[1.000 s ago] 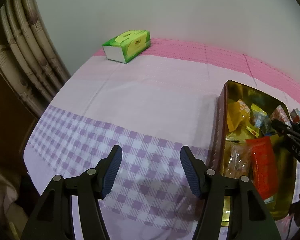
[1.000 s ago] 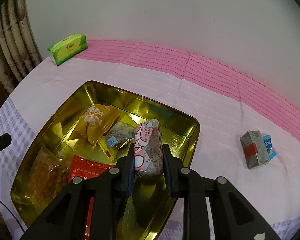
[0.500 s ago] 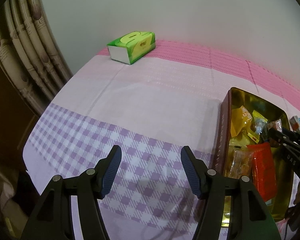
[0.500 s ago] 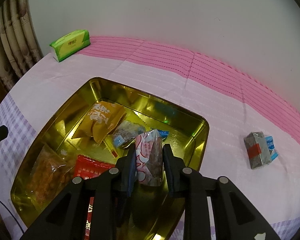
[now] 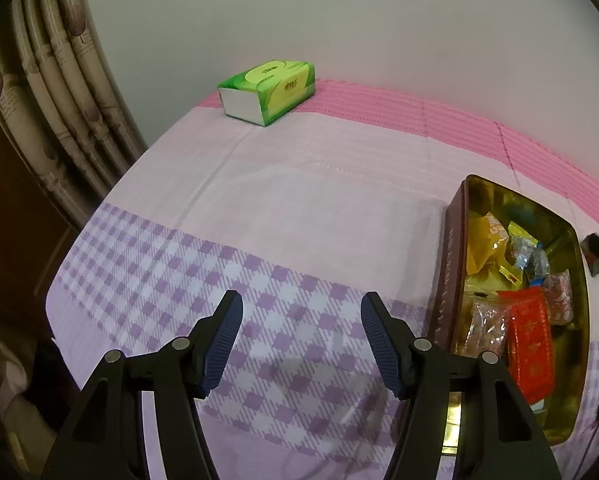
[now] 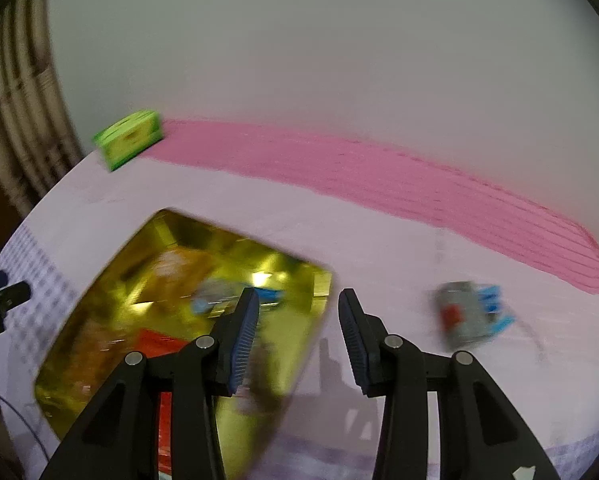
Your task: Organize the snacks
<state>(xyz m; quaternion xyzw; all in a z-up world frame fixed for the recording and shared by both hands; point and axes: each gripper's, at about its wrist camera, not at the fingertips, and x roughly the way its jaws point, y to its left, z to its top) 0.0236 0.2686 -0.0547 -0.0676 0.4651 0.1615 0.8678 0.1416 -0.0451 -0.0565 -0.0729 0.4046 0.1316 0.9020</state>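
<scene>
Now between snacks: right gripper [image 6: 295,336] fingers opening, nothing between them, above the gold tin [image 5: 579,264] rim; last grey-blue snack pack [image 6: 469,318] lies on the bench, next pick. Left gripper [image 5: 301,338] fingers apart, empty.

I've got dim, warm indoor light w/ fisheye bending and dark vignette at the corners, left wrist view sharp, right wrist view motion-smeared throughout, glare spots on the gold tin [image 6: 167,236], soft finger shadows on the tablecloth [image 5: 299,208] nearby.
</scene>
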